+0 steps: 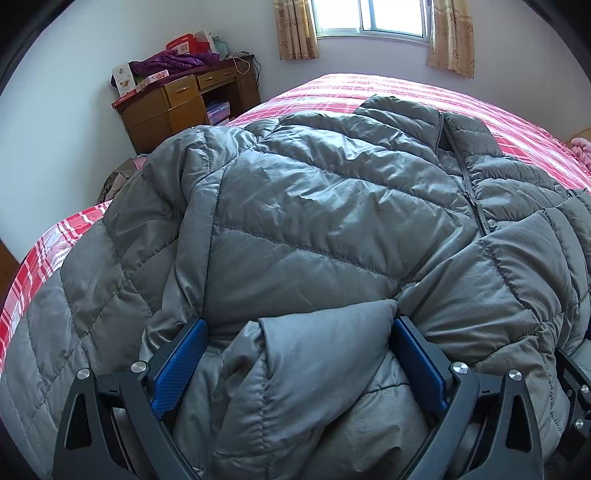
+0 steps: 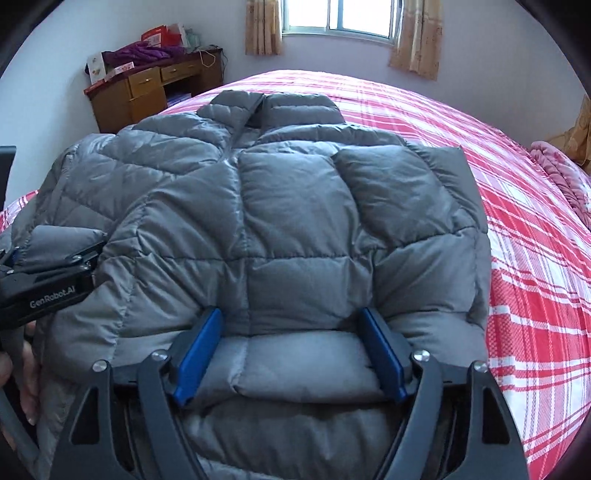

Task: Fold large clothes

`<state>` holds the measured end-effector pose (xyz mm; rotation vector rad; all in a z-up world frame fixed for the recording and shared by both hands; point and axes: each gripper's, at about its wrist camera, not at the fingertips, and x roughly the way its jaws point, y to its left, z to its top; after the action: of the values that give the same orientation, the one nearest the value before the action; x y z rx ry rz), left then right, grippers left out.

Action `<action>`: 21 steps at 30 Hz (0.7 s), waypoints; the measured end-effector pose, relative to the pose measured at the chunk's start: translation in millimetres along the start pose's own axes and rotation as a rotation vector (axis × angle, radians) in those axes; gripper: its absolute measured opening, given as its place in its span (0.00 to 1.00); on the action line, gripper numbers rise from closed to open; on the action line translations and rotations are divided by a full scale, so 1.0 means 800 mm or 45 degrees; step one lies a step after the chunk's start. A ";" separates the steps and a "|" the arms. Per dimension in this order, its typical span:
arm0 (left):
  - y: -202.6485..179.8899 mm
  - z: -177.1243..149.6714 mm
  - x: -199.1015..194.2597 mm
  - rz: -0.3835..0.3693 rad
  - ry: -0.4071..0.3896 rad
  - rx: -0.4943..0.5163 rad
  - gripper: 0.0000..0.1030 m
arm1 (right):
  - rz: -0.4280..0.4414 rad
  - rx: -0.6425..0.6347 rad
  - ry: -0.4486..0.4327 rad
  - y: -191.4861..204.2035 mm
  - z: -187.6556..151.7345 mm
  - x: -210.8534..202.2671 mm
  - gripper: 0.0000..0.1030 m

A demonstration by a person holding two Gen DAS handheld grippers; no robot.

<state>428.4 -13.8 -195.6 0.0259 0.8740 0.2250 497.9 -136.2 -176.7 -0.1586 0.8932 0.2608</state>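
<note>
Grey quilted puffer jacket (image 1: 314,206) spread front-up across a bed covered in a red-and-white plaid sheet (image 1: 424,92), dark zipper (image 1: 471,192) running down toward the right. Left gripper (image 1: 299,325) with blue-padded black fingers (image 1: 181,365) set wide apart, a puffy fold of the hem bunched between them. Beyond, brown wooden desk (image 1: 177,107) stacked with purple fabric and boxes, beside a curtained bright window (image 1: 369,18).

Jacket (image 2: 280,206) on bed (image 2: 517,184) — desk (image 2: 147,88) behind, left.
</note>
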 end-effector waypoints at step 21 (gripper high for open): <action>0.000 0.000 0.000 0.010 0.004 0.010 0.97 | -0.030 -0.011 0.014 0.001 0.003 0.006 0.79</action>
<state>428.4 -14.1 -195.7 0.0363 0.8783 0.2286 502.6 -134.0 -179.3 -0.1784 0.9004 0.2425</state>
